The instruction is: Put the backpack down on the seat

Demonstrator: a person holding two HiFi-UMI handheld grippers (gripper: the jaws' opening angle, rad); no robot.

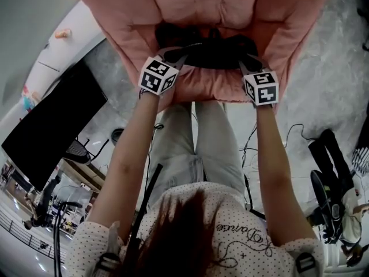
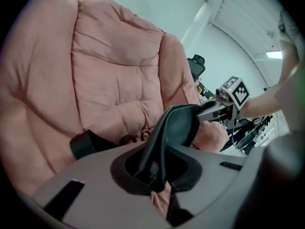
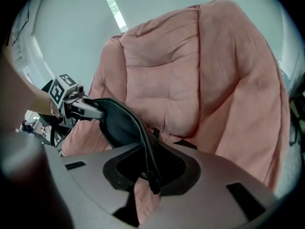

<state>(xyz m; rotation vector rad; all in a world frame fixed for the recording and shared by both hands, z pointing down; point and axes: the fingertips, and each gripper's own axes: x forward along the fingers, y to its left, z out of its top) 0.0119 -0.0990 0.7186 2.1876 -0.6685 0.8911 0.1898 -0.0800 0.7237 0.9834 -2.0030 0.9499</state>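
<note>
The person is leaning over the near edge of a pink padded armchair (image 1: 193, 4) and reaching both arms out above its seat cushion (image 1: 213, 91). The black backpack (image 1: 210, 51) is lying low in the middle of that cushion, between the two padded sides and just short of the backrest. Whether its full weight is already resting there is hard to tell from above.

The left claw (image 2: 156, 173) is pinching a black padded strap (image 2: 174, 128) between nearly closed jaws. The right claw (image 3: 148, 175) is gripping the same strap from the other side. The strap is arching up from each pair of jaws and running across to the opposite claw, so the bag appears to be hanging from one loop shared by both.

The step in hand looks like the last bit of lowering, with the release to follow. To do it well:

- Both claws should be sinking together and level, so the bag is not tipping to the left or right.
- The strap should be going slack before either grip is loosened, since slack is the sign that the cushion is carrying the load.
- The bag should be settling toward the far side of the soft seat, as it could slump off the near lip.
- Each claw should be opening wide enough to clear the thick padding, then backing straight toward the person.
</note>
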